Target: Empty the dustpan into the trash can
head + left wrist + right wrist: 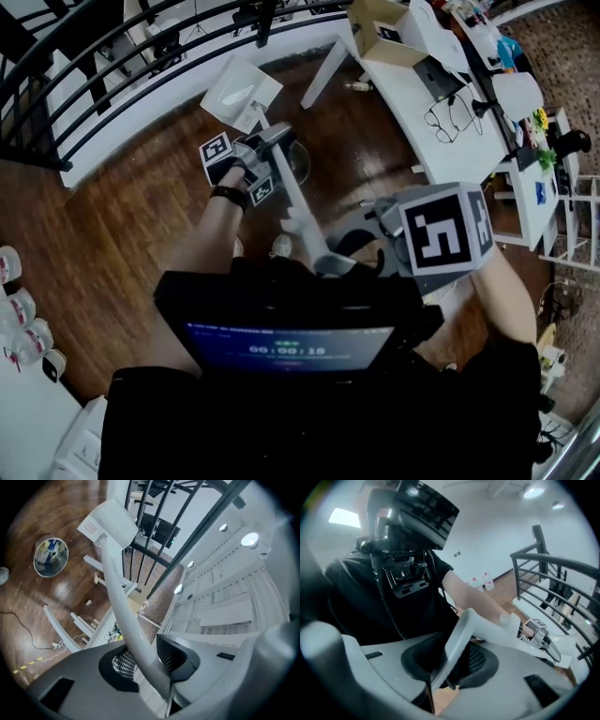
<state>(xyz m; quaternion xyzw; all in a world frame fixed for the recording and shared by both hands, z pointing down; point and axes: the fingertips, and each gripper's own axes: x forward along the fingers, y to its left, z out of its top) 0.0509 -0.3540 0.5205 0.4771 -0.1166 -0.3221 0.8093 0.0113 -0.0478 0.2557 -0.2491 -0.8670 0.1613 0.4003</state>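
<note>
The white long-handled dustpan [242, 94] hangs tilted over the wooden floor, its pan at the far end of the grey-white handle [298, 202]. My left gripper [270, 150] is shut on the handle a short way below the pan; in the left gripper view the handle [123, 606] runs from between the pads [165, 656] up to the pan [108, 524]. My right gripper [352, 246] is shut on the handle's bent near end [457, 641]. The round trash can [300, 161] stands on the floor under the handle, and its open mouth [50, 556] shows contents.
A white table [441, 141] with a cardboard box [389, 37] and eyeglasses stands at the right. A black railing [94, 56] curves along the back left. Bottles [14, 309] stand at the left edge. A cable [28, 630] lies on the floor.
</note>
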